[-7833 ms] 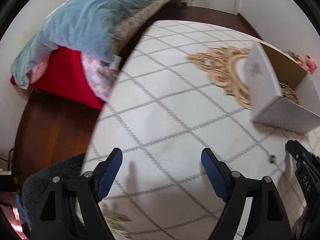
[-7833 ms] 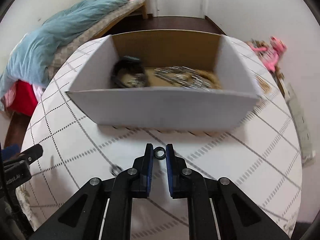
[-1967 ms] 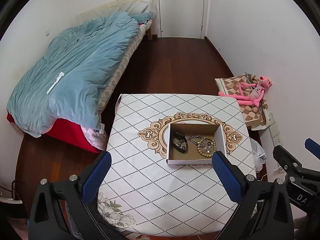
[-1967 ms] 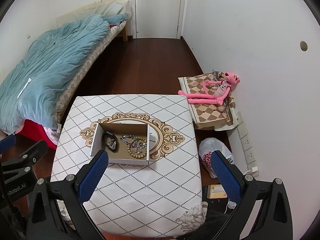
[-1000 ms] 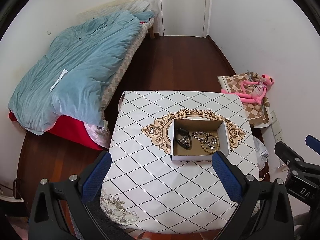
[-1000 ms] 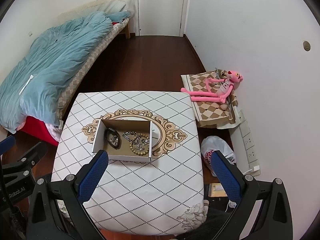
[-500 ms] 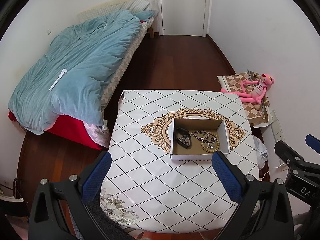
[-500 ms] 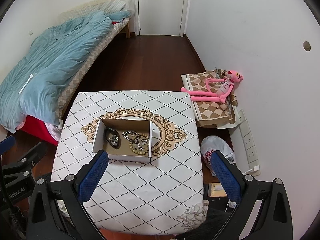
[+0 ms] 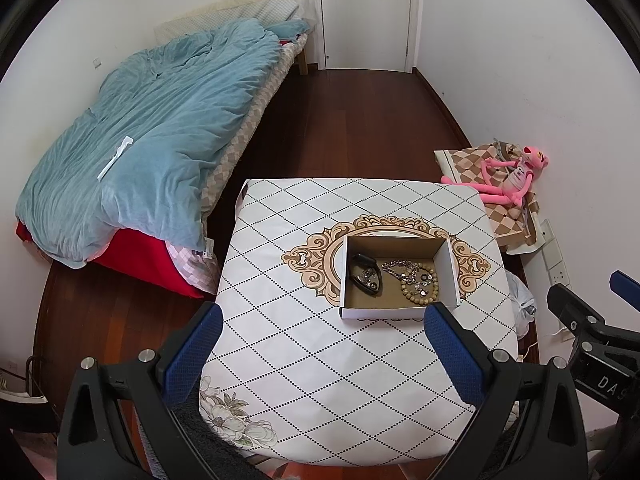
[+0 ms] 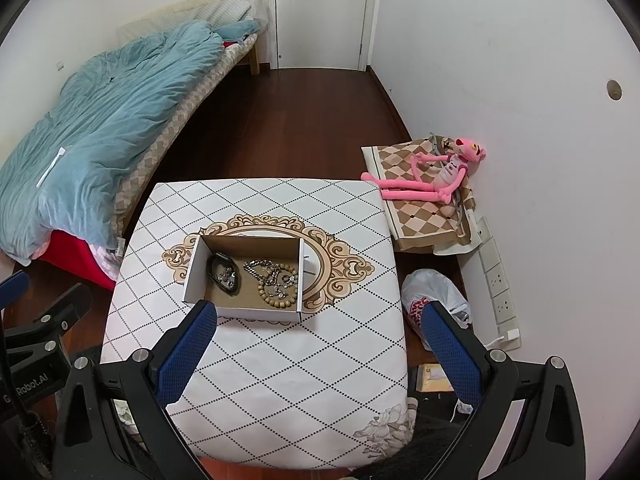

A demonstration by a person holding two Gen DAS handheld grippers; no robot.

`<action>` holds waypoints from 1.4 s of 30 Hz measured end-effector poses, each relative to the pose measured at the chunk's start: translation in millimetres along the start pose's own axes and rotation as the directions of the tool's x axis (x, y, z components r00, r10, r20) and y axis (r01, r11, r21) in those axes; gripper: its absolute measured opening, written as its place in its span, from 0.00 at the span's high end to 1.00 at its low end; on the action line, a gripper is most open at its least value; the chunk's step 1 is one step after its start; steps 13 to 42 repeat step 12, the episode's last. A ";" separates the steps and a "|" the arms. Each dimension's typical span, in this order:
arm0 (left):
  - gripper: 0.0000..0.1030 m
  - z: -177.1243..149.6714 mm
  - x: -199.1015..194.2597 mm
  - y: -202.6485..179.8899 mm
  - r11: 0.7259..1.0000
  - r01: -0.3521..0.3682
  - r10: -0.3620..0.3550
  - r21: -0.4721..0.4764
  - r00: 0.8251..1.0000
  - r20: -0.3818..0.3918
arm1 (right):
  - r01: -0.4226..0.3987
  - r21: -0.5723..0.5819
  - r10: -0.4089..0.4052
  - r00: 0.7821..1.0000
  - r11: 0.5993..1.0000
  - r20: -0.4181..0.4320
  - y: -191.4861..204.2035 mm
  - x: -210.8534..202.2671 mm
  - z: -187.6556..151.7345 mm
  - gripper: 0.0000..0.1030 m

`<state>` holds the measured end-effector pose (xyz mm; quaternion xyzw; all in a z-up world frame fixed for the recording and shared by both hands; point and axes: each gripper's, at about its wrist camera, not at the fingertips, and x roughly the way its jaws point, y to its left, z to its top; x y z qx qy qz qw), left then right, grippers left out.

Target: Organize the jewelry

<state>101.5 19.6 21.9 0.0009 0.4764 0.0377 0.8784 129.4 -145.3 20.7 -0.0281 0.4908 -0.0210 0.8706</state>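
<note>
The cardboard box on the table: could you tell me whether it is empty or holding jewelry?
Holding jewelry. The open-topped cardboard box holds a beaded bracelet, a silver chain and a dark band.

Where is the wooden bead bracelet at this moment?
In both views the wooden bead bracelet lies inside the cardboard box, in its right half, beside the silver chain.

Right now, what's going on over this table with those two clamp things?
A person holds two grippers high above the table, tidying jewelry. Both the left gripper and right gripper are wide open and hold nothing. The jewelry sits in the cardboard box at the table's middle: a bead bracelet, a silver chain and a dark band.
</note>
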 end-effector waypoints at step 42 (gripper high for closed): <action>0.01 -0.6 -1.8 -3.0 1.000 0.007 -0.007 0.001 1.000 0.014 | -0.005 -0.001 0.005 1.000 1.000 -0.001 -1.4 -0.7 1.0 0.00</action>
